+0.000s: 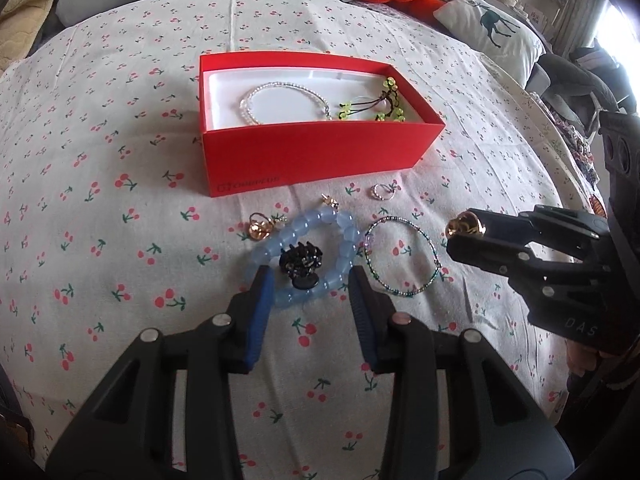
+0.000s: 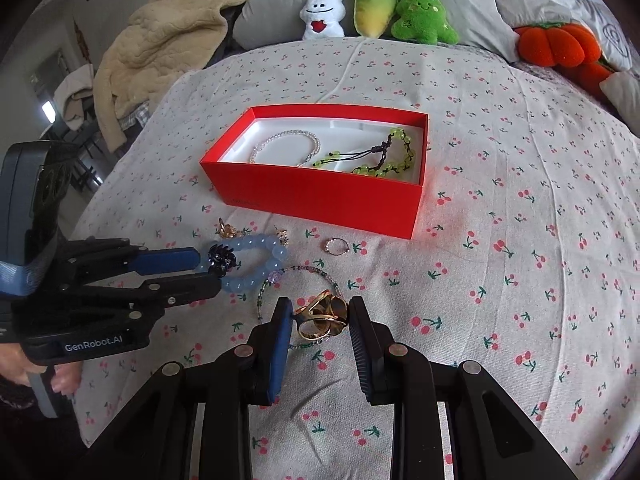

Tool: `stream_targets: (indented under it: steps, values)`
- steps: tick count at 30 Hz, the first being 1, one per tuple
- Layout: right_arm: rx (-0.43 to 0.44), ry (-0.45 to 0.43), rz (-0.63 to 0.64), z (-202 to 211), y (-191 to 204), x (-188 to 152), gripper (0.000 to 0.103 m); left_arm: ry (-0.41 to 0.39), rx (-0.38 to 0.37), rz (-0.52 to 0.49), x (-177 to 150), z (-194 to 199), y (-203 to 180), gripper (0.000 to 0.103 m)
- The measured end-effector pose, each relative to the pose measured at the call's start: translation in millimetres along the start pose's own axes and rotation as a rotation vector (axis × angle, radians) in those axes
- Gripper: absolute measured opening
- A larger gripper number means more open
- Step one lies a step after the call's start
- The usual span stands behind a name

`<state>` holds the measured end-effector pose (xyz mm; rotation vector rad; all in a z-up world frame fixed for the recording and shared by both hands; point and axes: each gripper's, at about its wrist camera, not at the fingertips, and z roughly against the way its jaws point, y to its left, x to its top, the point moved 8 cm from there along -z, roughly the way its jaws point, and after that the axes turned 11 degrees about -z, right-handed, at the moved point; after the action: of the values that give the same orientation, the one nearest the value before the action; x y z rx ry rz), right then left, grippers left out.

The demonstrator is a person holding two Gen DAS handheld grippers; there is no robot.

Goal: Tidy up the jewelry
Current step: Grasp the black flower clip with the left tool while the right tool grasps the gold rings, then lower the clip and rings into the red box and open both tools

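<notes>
Surface: a bed under a cherry-print sheet (image 1: 120, 140); no counter in view.

Count, container: we log one red box (image 1: 312, 156), lid off, with a white liner. It stands on the sheet beyond both claws.

Count, inside the box: two pieces. One clear-bead bracelet (image 1: 280, 92) lies in the left half. One green-bead bracelet on black cord (image 1: 380, 108) lies in the right half.

Count, loose on the sheet in front of the box: six pieces.
- One pale blue bead bracelet (image 1: 344, 236).
- One black hair clip (image 1: 300, 264), inside the blue loop.
- One thin seed-bead bracelet (image 1: 396, 219), just right of the blue one.
- One silver ring (image 1: 380, 192), near the box's front wall.
- Two small gold pieces: one (image 1: 258, 230) at the blue bracelet's left edge, one (image 1: 330, 201) at its far edge.

Count, held: one gold ornament (image 2: 320, 316).

Left claw (image 1: 310, 274): jaws part-way closed, straddling the near end of the blue bracelet with the black clip between the tips. We cannot tell whether the pads press on either piece.

Right claw (image 2: 320, 304): clamped on the gold ornament, which sits between its two pads. In the left wrist view the ornament shows at the very tip of that claw. The thin bracelet lies under it.

Count, head of the bed: three small plush toys in a row, white (image 2: 322, 14), yellow-green (image 2: 374, 8), green (image 2: 422, 14). One orange plush (image 2: 556, 46) sits to their right.
</notes>
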<state>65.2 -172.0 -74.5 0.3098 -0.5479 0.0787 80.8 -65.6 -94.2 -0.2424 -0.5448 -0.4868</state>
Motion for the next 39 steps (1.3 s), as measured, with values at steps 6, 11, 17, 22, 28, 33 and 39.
stream_targets:
  steps: [6,11,17,22,28,33,39]
  values:
    - [0.011,-0.012,-0.031,7.4,-8.5,5.4,0.029,0.025,0.009,0.023,4.6,-12.5,0.3,0.039]
    - [0.016,-0.01,-0.052,8.0,-12.8,8.3,0.029,0.036,0.033,0.023,3.3,-18.0,0.2,0.033]
    - [0.016,-0.011,-0.06,9.1,-12.3,9.9,0.029,0.039,0.088,-0.007,4.3,-15.9,3.0,0.026]
    - [0.013,-0.017,-0.06,9.4,-10.7,12.8,0.029,0.015,0.074,-0.005,8.1,-3.0,3.7,0.026]
    - [0.02,-0.047,-0.074,12.9,-2.4,26.7,0.029,-0.034,0.047,0.008,20.1,16.3,6.7,0.026]
    - [0.032,-0.089,-0.098,18.6,4.5,48.2,0.029,-0.09,0.034,0.013,35.4,30.4,11.8,0.026]
    - [0.033,-0.123,-0.135,16.8,-0.3,74.9,0.029,-0.172,0.038,0.004,62.6,37.4,18.7,0.026]
